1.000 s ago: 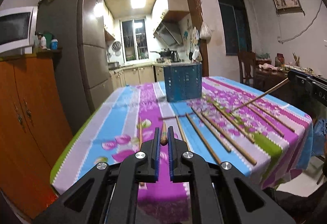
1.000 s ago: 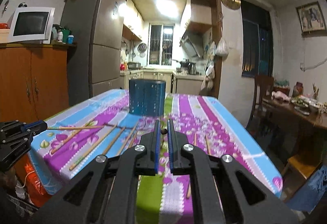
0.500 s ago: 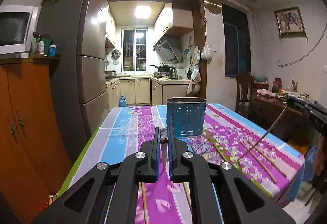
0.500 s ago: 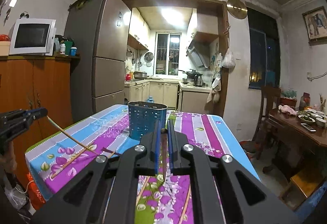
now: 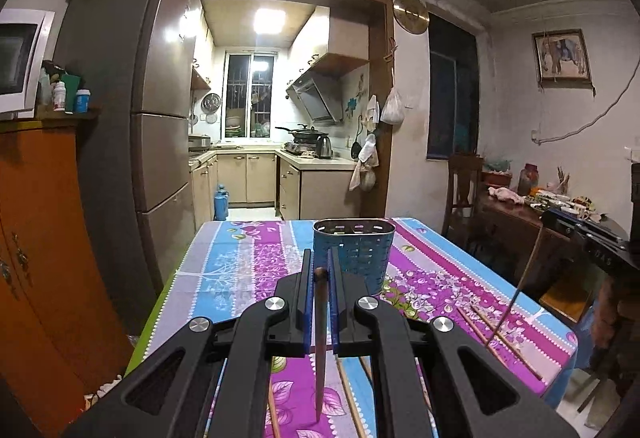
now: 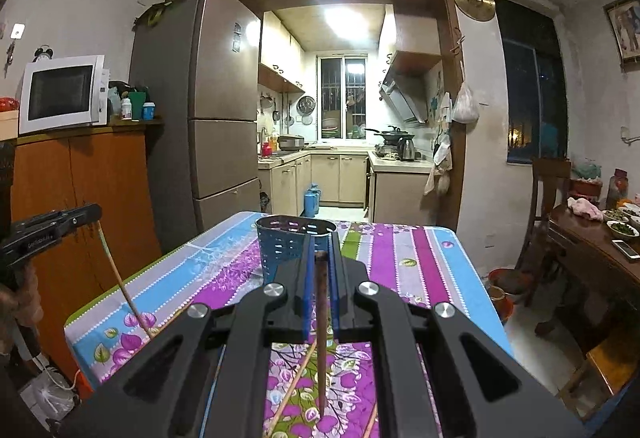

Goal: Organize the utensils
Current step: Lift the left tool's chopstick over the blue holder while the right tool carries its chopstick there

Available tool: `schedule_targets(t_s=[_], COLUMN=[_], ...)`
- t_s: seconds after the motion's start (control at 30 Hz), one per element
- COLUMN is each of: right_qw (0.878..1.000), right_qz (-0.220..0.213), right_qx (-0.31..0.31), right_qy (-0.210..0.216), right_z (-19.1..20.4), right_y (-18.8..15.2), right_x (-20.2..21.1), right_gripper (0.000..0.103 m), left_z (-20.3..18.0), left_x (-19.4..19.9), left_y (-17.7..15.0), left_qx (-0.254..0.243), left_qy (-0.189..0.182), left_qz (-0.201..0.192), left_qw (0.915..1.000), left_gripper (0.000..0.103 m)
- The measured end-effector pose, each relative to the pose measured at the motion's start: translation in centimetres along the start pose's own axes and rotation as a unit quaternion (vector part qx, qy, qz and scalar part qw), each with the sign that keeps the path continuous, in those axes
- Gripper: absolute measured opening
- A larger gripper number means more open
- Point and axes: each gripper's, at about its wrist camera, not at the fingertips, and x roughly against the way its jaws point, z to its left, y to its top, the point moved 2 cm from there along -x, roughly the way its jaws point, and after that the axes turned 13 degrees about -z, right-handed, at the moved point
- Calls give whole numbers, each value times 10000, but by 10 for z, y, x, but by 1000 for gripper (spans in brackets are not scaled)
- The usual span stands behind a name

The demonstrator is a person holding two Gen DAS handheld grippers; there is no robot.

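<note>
Our left gripper [image 5: 319, 274] & right gripper [image 6: 320, 258]: matte black angular linkage frames w/ triangular cutouts, four round silver screws each, blue pads [image 5: 306, 314] lining inner finger faces. White lettering on right gripper's side, illegible.

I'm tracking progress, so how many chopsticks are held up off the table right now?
2. One chopstick hangs in the left gripper, a second chopstick in the right gripper, jaws shut. Loose chopsticks lie on the table; some may be hidden.
</note>
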Motion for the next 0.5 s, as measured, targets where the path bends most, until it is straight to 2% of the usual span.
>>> schedule_targets(t_s=[0.37,0.5], right_qw=[9996,9991], right_qz=[25,-57], right_qx=[-110,-237], right_qy=[268,346], right_z=[-1,-2], right_y=[11,19], right_x=[-19,-31], right_gripper=[5,5], left_z=[-5,-11], left_x=[-12,-24], left_y=[11,20], left_qx=[51,65], left_qy=[-5,-77], left_qz=[-49,-258], left_qw=[10000,9996], left_gripper=[8,8])
